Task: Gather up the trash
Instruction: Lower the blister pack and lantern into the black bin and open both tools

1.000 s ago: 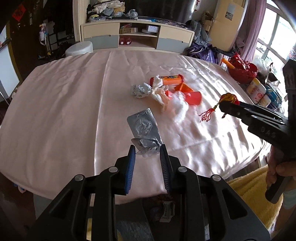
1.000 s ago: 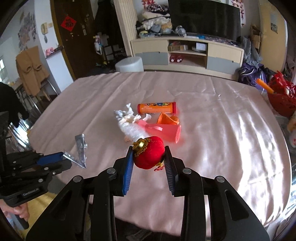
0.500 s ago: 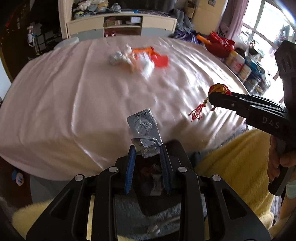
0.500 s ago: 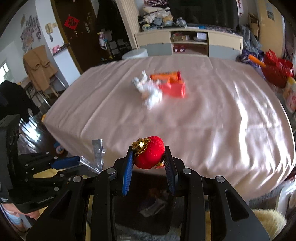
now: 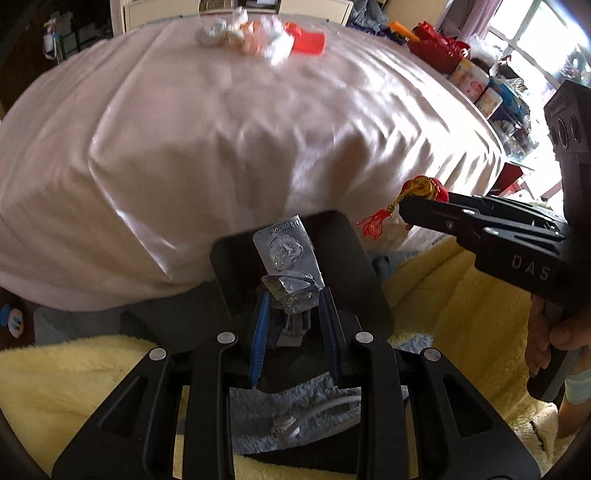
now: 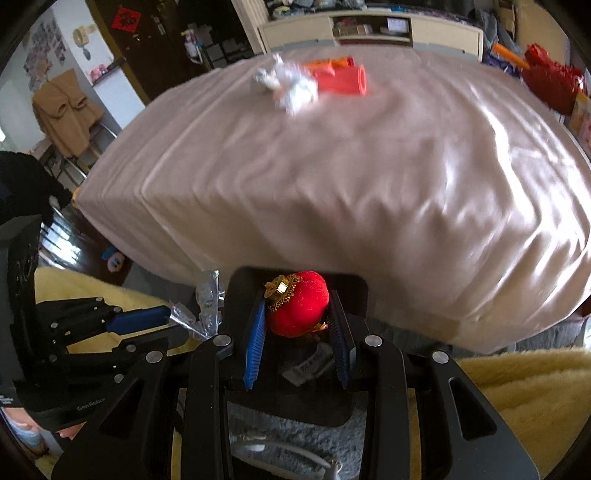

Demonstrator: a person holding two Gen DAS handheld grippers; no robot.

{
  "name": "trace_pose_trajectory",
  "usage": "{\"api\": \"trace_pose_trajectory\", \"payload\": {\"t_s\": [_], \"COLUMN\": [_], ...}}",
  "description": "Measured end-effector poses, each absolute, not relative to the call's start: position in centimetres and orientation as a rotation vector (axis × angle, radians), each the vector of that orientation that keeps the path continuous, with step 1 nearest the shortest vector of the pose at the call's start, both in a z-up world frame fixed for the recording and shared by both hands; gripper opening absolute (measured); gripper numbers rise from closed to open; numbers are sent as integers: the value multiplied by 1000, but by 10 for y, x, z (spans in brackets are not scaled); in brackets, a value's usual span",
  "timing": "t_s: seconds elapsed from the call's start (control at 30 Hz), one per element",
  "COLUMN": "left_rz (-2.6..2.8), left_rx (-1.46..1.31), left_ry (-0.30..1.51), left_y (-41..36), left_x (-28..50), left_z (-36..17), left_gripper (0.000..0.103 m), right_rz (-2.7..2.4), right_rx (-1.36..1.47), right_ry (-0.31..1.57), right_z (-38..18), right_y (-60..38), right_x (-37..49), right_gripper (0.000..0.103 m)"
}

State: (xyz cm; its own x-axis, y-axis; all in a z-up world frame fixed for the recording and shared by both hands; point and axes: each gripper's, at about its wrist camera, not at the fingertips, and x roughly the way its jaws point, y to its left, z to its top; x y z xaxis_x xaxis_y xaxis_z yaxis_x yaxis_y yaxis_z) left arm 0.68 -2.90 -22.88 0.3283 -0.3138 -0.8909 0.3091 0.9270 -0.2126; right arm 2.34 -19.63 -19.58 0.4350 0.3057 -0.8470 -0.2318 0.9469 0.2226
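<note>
My left gripper [image 5: 291, 295] is shut on a silver blister pack [image 5: 286, 254] and holds it over a black bin [image 5: 351, 258] on the floor in front of the table. My right gripper [image 6: 297, 314] is shut on a red lantern ornament [image 6: 299, 308] with a gold cap, also over the bin's rim [image 6: 354, 284]. The ornament [image 5: 424, 186] with its red tassel shows at the right in the left wrist view. The blister pack [image 6: 207, 306] shows at the left in the right wrist view. More trash stays on the far table: crumpled tissues [image 6: 295, 86], a red cup [image 6: 343, 81], an orange tube [image 6: 330, 62].
The table wears a pink cloth [image 5: 221, 129]. Yellow fluffy fabric [image 5: 461, 306] lies on both sides of the bin, over a grey rug with a white cable [image 5: 317, 410]. A cabinet [image 6: 369, 29] stands at the back. A red basket [image 5: 439, 51] and jars stand at the right.
Both grippers have pulled back from the table and lowered over the black bin, still holding the blister pack and the ornament. The table trash now appears farther away.
</note>
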Motion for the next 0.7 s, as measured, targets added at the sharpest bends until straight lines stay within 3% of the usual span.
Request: {"api": "trace_pose_trajectory", "payload": {"t_s": [0.37,0.43,0.6,0.7], "left_rz": [-412,-409,-390,-360], "left_rx": [-8,0,10,11], "left_ry": [1272,1276,1269,1252], "left_y": [-35,-35,-30,-23], "left_x": [10,12,16,21], "left_z": [-264,-264,-263,-256], "left_gripper": [26,27,50,67], "right_rz": [359,354,338,324], "right_rx": [118,122,144,166], "right_ry": [1185,1184,1176,1161], "right_z": [-233,-233,-230,-225], "right_y": [-192,-194,-202,-211], "right_x": [26,28,35,39], "right_gripper": [35,48,52,68]}}
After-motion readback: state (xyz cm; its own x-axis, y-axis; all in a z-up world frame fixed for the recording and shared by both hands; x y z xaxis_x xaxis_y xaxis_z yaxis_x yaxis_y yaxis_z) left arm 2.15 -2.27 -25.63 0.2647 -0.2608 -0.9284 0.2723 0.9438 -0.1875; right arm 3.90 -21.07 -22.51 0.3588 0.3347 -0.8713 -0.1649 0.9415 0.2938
